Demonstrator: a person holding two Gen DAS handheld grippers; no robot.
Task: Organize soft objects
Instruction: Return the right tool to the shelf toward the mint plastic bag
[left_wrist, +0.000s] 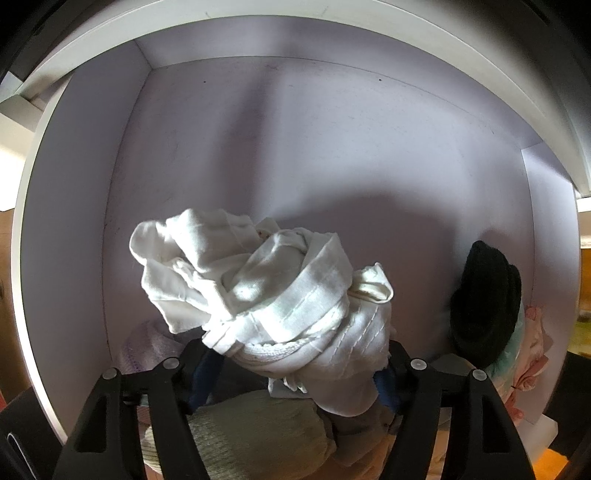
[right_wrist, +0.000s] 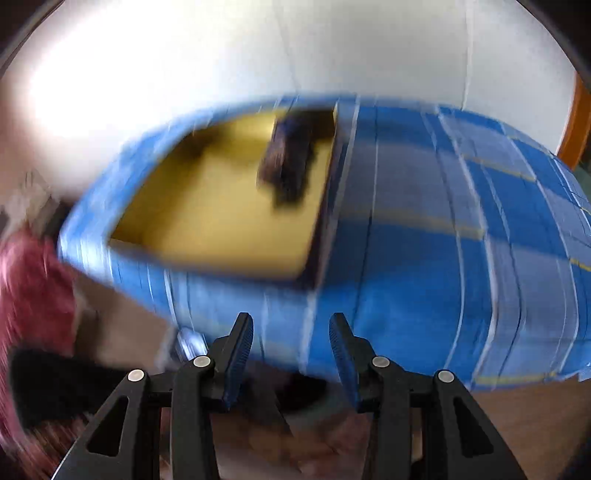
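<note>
A crumpled white cloth (left_wrist: 258, 291) is held loosely between the left gripper's (left_wrist: 291, 365) parted fingers above a white drawer (left_wrist: 258, 129), seemingly for dropping in; the right gripper (right_wrist: 291, 354), open and empty, is seen over a blue checked cloth (right_wrist: 424, 240)

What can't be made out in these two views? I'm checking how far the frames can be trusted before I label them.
- Left wrist view: the left gripper fingertips are hidden by the white cloth bundle, so contact is unclear.
- Left wrist view: the pink item is cut off by the drawer wall.
- Right wrist view: motion blur smears the dark object in the yellow box.
</note>
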